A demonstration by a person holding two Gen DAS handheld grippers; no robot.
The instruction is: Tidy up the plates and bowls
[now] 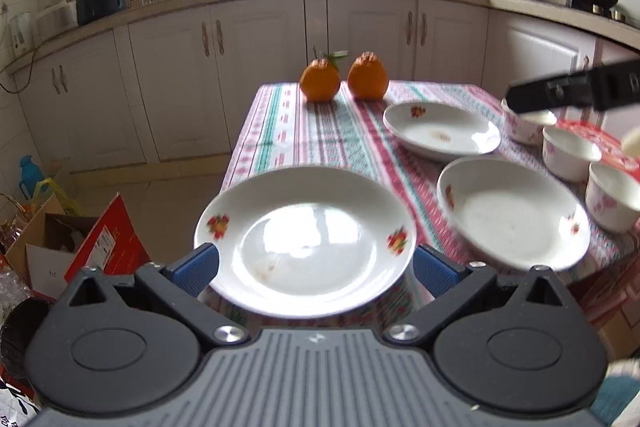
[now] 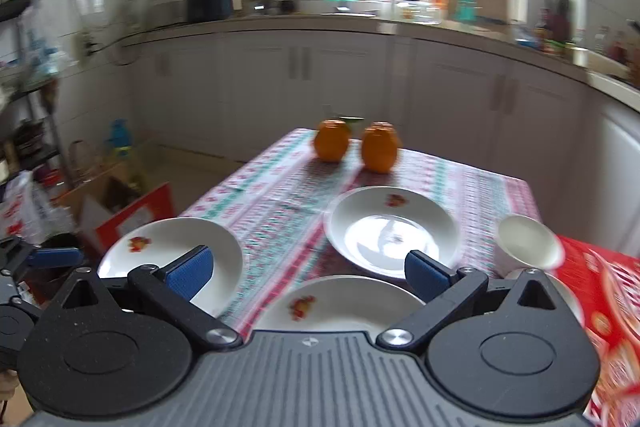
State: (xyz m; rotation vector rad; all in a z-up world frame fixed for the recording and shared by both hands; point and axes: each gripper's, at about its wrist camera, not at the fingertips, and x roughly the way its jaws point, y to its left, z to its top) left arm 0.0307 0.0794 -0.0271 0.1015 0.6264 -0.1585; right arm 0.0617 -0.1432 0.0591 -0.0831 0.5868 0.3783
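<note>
The near plate (image 1: 304, 243) is glossy white glazed ceramic with fruit decals, mirroring the window. At two o'clock, small bowls (image 1: 570, 153) show the same glaze. The tablecloth (image 1: 320, 131) looks matt woven cloth. The left gripper (image 1: 316, 265) has matt black plastic, rough blue pads (image 1: 198, 263) and shiny metal pivots.

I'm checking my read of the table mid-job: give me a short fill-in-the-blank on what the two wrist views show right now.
1. The number of white floral-print plates on the striped tablecloth is ____.
2. The two round fruits at the table's far end are coloured ____.
3. The left gripper, blue fingers spread either side of the nearest white plate, is ____.
4. The small white bowls stand beside a flat box coloured ____.

Missing words: three; orange; open; red
</note>
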